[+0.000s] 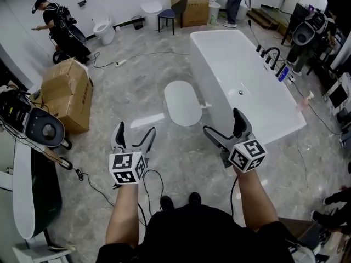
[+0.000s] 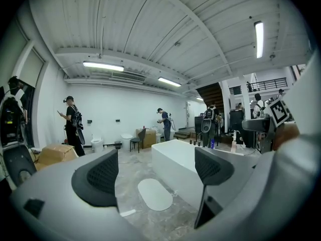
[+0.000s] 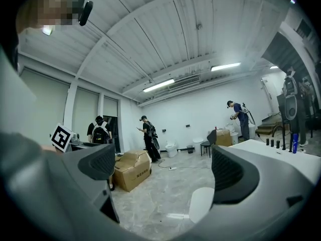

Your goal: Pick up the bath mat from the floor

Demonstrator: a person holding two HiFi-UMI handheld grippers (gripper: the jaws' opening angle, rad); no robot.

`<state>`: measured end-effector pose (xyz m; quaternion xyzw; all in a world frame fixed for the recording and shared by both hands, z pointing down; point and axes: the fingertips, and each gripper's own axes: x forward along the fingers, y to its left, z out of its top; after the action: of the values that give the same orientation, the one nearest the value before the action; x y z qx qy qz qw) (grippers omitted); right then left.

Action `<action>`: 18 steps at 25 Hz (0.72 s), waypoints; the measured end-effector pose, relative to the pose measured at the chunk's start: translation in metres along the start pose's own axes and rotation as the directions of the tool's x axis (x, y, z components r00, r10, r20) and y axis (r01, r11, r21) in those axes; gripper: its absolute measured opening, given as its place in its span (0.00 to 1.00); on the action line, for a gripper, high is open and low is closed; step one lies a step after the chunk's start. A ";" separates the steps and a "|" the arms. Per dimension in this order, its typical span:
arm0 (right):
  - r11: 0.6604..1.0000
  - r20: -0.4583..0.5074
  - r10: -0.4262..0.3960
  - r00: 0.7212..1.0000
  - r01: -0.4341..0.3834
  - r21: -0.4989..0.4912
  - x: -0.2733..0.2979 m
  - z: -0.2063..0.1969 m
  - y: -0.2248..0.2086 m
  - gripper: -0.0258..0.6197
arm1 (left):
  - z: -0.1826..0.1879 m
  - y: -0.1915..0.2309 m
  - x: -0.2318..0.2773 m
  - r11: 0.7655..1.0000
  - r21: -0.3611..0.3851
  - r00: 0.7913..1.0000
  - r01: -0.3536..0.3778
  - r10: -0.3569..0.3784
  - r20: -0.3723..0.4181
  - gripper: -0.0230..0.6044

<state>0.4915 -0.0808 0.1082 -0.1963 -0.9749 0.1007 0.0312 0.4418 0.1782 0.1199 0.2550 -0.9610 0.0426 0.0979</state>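
The bath mat is a pale oval lying flat on the grey floor beside the white bathtub. It also shows in the left gripper view as the mat and, partly hidden by a jaw, in the right gripper view as the mat. My left gripper is held well short of the mat, to its near left, open and empty. My right gripper hovers near the tub's front corner, also open with nothing between its jaws. Both grippers are held above the floor and apart from the mat.
A cardboard box stands at the left. A black cable runs across the floor beyond the mat. A toilet, a chair and people stand at the far wall. Equipment sits at the near left.
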 end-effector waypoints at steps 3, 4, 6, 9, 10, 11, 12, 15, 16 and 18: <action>1.000 -0.003 0.006 1.000 -0.006 0.012 0.000 0.000 -0.006 0.94 | 0.002 -0.003 0.005 1.000 0.000 1.000 -0.005 0.005 0.000 0.79; 1.000 -0.005 0.009 1.000 -0.009 0.014 -0.001 0.000 -0.009 0.94 | 0.003 -0.006 0.007 1.000 0.001 1.000 -0.005 0.005 -0.001 0.79; 1.000 -0.006 0.019 1.000 -0.018 0.016 -0.005 0.001 -0.014 0.94 | 0.004 -0.014 0.010 1.000 0.004 1.000 -0.006 0.006 -0.004 0.79; 0.999 -0.003 0.038 0.999 -0.038 0.019 -0.012 -0.002 -0.019 0.94 | 0.003 -0.025 0.014 1.000 0.003 1.000 -0.013 0.013 -0.002 0.79; 0.999 -0.006 0.044 0.999 -0.044 0.019 -0.014 -0.004 -0.020 0.94 | 0.003 -0.028 0.014 1.000 0.001 1.000 -0.016 0.016 -0.001 0.79; 0.999 -0.009 0.049 0.999 -0.049 0.020 -0.016 -0.006 -0.021 0.94 | 0.004 -0.030 0.013 1.000 0.001 1.000 -0.018 0.018 0.000 0.79; 0.998 -0.013 0.053 0.999 -0.053 0.022 -0.019 -0.008 -0.022 0.94 | 0.004 -0.032 0.012 1.000 0.001 1.000 -0.019 0.019 0.002 0.79; 0.997 -0.018 0.060 0.998 -0.059 0.043 -0.022 -0.011 -0.027 0.94 | 0.006 -0.039 0.011 1.000 0.007 1.000 -0.020 0.020 0.003 0.79; 0.997 -0.019 0.063 0.998 -0.062 0.050 -0.022 -0.012 -0.028 0.94 | 0.005 -0.040 0.011 1.000 0.008 1.000 -0.020 0.020 0.001 0.79; 0.996 -0.024 0.070 0.997 -0.068 0.054 -0.020 -0.013 -0.027 0.94 | 0.003 -0.039 0.012 1.000 0.004 1.000 -0.024 0.024 -0.006 0.79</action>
<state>0.5013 -0.1111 0.1264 -0.2302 -0.9640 0.1249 0.0453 0.4510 0.1383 0.1211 0.2437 -0.9636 0.0463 0.1000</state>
